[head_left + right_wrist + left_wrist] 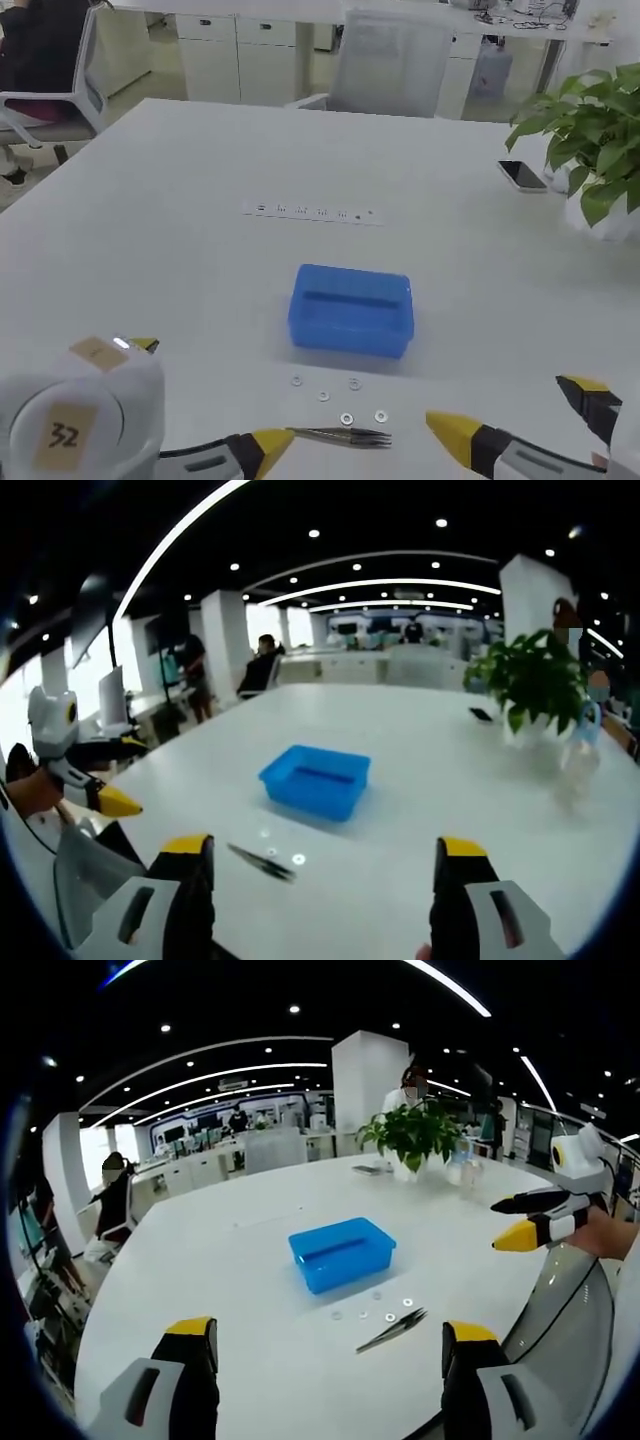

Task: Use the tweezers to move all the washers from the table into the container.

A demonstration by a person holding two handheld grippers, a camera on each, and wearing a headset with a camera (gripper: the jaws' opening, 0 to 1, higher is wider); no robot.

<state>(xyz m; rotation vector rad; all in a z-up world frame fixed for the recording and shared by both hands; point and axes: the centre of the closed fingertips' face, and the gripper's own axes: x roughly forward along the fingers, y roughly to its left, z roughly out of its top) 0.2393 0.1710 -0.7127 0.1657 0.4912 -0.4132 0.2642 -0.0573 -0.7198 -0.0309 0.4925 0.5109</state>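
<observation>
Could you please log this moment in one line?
left tool open | right tool open | tweezers on table | washers outside container

Left hand-held gripper and right hand-held gripper: jaws spread wide, nothing held, pointing forward.

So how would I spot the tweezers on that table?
Find the blue container in the middle of the big white table. On its near side lie a few small washers, with the tweezers just past them, towards the table's edge: the one long, thin, dark metal piece among little rings.
</observation>
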